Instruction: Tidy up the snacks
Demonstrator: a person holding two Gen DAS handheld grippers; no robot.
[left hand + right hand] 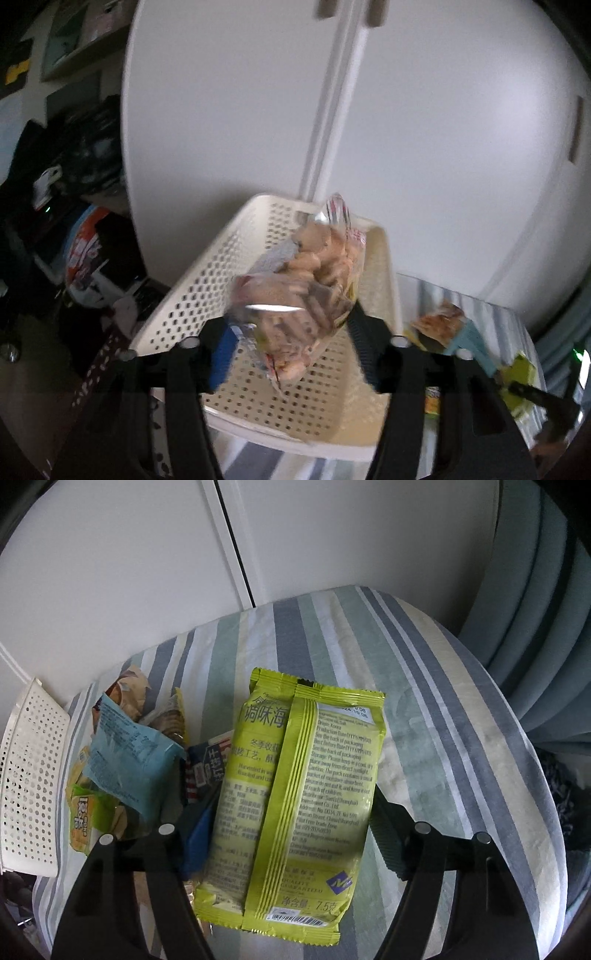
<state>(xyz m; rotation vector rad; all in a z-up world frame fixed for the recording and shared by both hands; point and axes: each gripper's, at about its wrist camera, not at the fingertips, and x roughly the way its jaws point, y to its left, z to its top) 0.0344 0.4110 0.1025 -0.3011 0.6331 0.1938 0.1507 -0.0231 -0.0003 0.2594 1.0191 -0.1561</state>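
White wardrobe doors (229, 110) fill the back, striped bedsheet (424, 686) below, blue curtain (546, 609) on the right, dark cluttered shelves (74, 147) off left.

My left tool (291, 354) is showing two matte black fingers with ribbed inner pads, one pad (364, 350) black, the other backed in blue. Round silver screw heads are sitting on the black linkage behind the fingers. My right tool (291, 830) is looking the same: black arms, silver screws, ribbed pads (386, 838), blue strip.
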